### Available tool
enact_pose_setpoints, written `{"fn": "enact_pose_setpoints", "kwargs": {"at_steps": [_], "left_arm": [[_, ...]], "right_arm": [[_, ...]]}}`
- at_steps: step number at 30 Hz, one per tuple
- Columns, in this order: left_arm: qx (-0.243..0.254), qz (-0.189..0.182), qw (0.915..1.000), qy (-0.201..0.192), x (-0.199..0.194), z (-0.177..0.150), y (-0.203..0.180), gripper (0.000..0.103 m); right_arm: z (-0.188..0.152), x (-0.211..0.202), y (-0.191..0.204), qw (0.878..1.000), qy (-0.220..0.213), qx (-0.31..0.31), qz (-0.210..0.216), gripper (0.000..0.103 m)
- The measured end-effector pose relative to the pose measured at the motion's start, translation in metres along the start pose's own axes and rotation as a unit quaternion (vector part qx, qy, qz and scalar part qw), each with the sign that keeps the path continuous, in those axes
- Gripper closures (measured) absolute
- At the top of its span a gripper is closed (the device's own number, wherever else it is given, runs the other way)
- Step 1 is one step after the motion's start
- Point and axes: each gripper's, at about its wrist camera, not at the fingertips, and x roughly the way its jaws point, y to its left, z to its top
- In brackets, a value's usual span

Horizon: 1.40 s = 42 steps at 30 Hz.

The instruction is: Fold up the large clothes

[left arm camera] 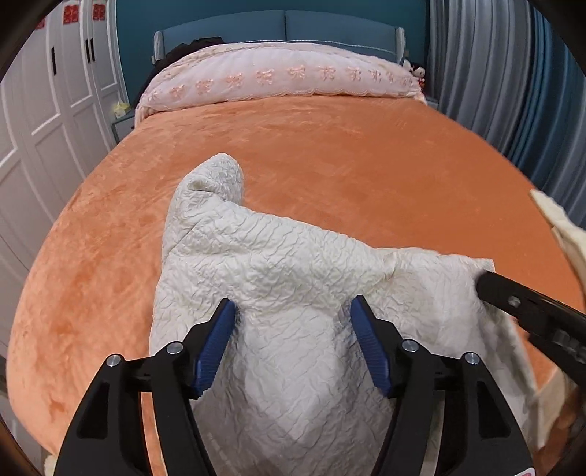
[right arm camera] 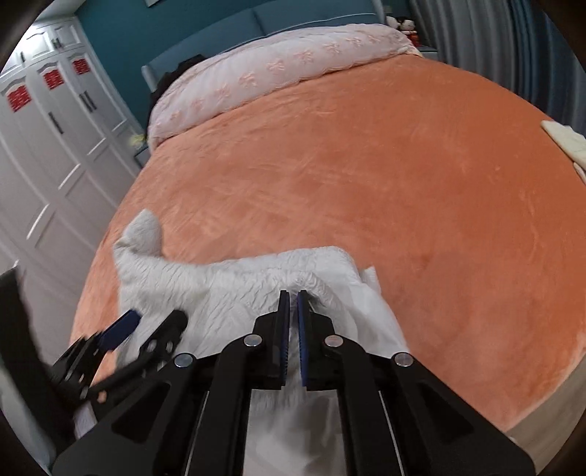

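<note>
A cream-white crinkled garment (left arm camera: pixel 278 278) lies bunched on the near part of the orange bed cover (left arm camera: pixel 329 157), one end sticking up toward the left. My left gripper (left arm camera: pixel 293 309) stands open over the garment, its blue pads on either side of a raised fold without pinching it. In the right wrist view my right gripper (right arm camera: pixel 293 296) is shut on a ridge of the garment (right arm camera: pixel 227 285) near its right edge. The right gripper's black finger (left arm camera: pixel 512 304) enters the left wrist view from the right. The left gripper (right arm camera: pixel 154 322) shows blurred at the lower left of the right wrist view.
A rolled pink quilt (left arm camera: pixel 278 77) lies along the head of the bed by a blue headboard (left arm camera: pixel 285 25). White wardrobe doors (right arm camera: pixel 47 146) stand on the left, grey curtains (left arm camera: pixel 512 73) on the right. A folded cream cloth (right arm camera: pixel 566 142) rests at the bed's right edge.
</note>
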Motion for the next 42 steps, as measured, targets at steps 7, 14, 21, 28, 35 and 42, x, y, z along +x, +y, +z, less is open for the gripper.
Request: {"fn": "enact_pose_setpoints", "kwargs": {"at_steps": [7,14,21,28,35,42], "left_arm": [[-0.009,-0.002,0.9999,0.008,0.027,-0.007,0.002,0.028],[-0.004,0.011,0.9999,0.008,0.045,-0.011,-0.002,0.023],[-0.001,0.022,0.9997,-0.001,0.053,-0.017,-0.006,0.022],[0.004,0.034,0.9994,-0.006,0.059,-0.02,-0.009,0.022],[0.005,0.039,0.9992,-0.009,0.063,-0.02,-0.009,0.022],[0.005,0.044,0.9989,-0.013,0.067,-0.02,-0.009,0.022]], "right_arm": [[-0.018,0.05,-0.003,1.0,0.005,-0.016,-0.008,0.103],[-0.023,0.076,-0.018,1.0,0.015,-0.005,0.016,0.103],[-0.028,0.086,-0.024,1.0,0.006,0.004,0.026,0.103],[-0.03,0.094,-0.028,0.999,-0.002,0.013,0.034,0.103],[-0.032,0.099,-0.03,0.999,-0.007,0.019,0.037,0.103],[-0.033,0.104,-0.031,0.999,-0.01,0.023,0.042,0.103]]}}
